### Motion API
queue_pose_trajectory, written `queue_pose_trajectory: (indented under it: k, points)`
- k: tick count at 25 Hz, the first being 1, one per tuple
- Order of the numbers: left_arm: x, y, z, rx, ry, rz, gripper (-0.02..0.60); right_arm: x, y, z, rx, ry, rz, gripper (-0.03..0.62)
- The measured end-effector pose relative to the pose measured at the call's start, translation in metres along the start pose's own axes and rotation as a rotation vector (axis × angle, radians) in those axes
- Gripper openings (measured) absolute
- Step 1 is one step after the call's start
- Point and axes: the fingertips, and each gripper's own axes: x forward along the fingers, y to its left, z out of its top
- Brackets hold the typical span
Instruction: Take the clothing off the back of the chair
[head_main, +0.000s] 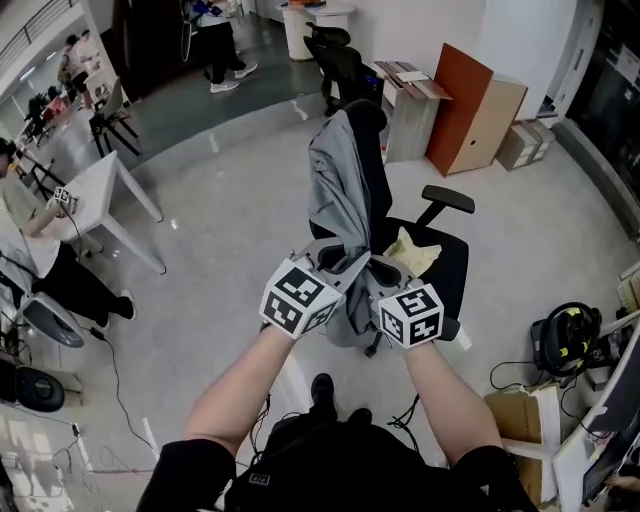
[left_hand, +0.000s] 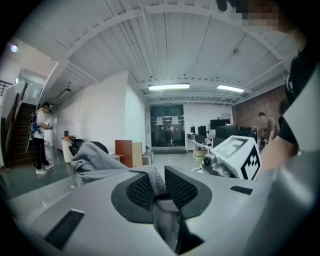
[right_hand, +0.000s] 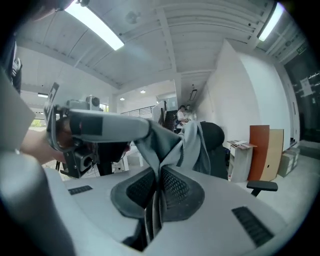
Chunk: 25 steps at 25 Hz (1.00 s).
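left hand-held gripper (left_hand: 156, 186) clamped on clothing (head_main: 335, 190) | right hand-held gripper (right_hand: 159, 182) clamped beside it, so we pull evenly | clothing hangs over chair (head_main: 440, 262) back, not yet off

head view looks down; gripper views share chair (head_main: 378, 175).

No legible text, label, brand or number shows in any view.

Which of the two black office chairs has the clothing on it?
The nearer chair, with the grey garment draped over its backrest; the farther chair has a bare back.
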Motion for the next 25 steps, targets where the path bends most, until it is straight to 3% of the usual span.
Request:
queue_pose_trajectory:
  k: [4, 6, 11, 18, 23, 25]
  points:
    - [-0.003, -0.002, -0.017, 0.105, 0.067, 0.008, 0.133, -0.028, -0.024, 0.016, 0.0, -0.042, -0.052, 0.029]
    - [-0.003, -0.001, -0.023, 0.146, 0.079, 0.031, 0.151, -0.042, -0.04, 0.025, 0.014, -0.069, -0.09, 0.028]
    - [-0.002, 0.017, -0.027, 0.176, 0.105, 0.091, 0.204, -0.082, -0.065, 0.065, -0.019, -0.143, -0.153, 0.028]
    - [0.016, 0.031, -0.022, 0.227, 0.131, 0.167, 0.318, -0.156, -0.058, 0.132, -0.084, -0.331, -0.162, 0.028]
    - [0.037, -0.001, -0.012, 0.359, 0.138, 0.167, 0.352, -0.2, -0.033, 0.162, -0.195, -0.392, -0.149, 0.028]
    - [0.043, -0.017, -0.007, 0.375, 0.118, 0.147, 0.354, -0.215, -0.026, 0.17, -0.208, -0.416, -0.15, 0.028]
